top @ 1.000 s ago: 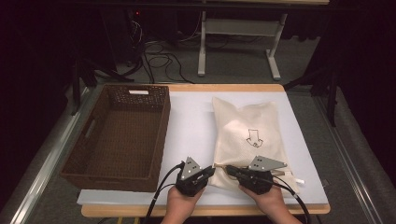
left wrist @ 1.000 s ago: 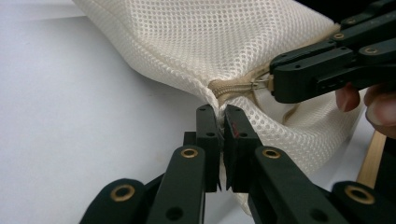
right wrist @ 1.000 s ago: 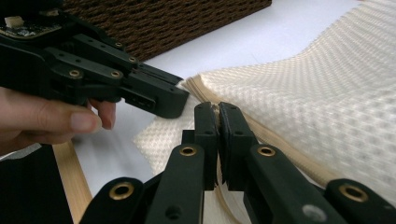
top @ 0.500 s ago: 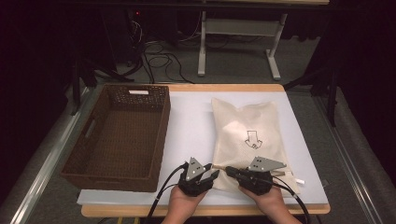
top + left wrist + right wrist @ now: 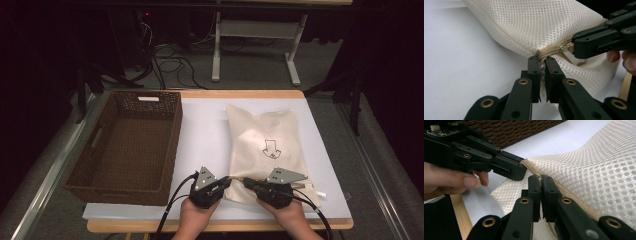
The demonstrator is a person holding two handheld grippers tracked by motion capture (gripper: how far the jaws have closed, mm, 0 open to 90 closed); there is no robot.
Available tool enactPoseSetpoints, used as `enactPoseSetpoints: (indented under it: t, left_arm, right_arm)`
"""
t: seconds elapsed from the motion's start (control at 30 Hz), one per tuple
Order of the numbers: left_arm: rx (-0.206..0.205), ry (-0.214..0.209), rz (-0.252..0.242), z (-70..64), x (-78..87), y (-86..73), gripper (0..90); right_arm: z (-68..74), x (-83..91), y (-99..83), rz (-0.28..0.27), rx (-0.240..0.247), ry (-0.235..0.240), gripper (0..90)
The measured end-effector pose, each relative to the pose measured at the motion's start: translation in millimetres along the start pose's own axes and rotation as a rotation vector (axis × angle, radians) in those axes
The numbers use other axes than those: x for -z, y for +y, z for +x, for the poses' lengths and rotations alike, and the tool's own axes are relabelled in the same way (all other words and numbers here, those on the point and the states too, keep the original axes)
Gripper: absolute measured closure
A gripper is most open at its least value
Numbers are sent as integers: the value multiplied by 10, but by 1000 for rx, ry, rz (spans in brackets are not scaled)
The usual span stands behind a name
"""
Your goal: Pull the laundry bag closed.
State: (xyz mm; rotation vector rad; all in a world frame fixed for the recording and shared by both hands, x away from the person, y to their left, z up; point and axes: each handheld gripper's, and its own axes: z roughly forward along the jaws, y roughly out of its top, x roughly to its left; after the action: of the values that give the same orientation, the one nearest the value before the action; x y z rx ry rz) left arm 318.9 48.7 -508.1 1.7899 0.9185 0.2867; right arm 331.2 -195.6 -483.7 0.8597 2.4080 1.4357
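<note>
Pinching cream mesh zippered laundry bag (image 5: 262,145) | left gripper (image 5: 542,61) clamped on zipper end | right gripper (image 5: 540,180) clamped on zipper pull | soft, limp, likely light.

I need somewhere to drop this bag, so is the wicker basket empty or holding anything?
Empty. The high view looks straight into the brown wicker basket and shows bare woven floor, with only a small white label at its far rim.

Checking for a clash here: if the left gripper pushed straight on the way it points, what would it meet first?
Likely the right gripper, clamped on the zipper pull just ahead. The left gripper already pinches the mesh bag at its zipper end, so the fabric would bunch first; depth is hard to judge.
</note>
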Motion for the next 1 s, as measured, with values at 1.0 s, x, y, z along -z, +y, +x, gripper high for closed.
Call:
enactPoseSetpoints:
  t: [1.0]
  left_arm:
    - [10, 9, 0, 42, 46, -26, 840]
  right_arm:
    - [-83, 141, -8, 26, -2, -7, 883]
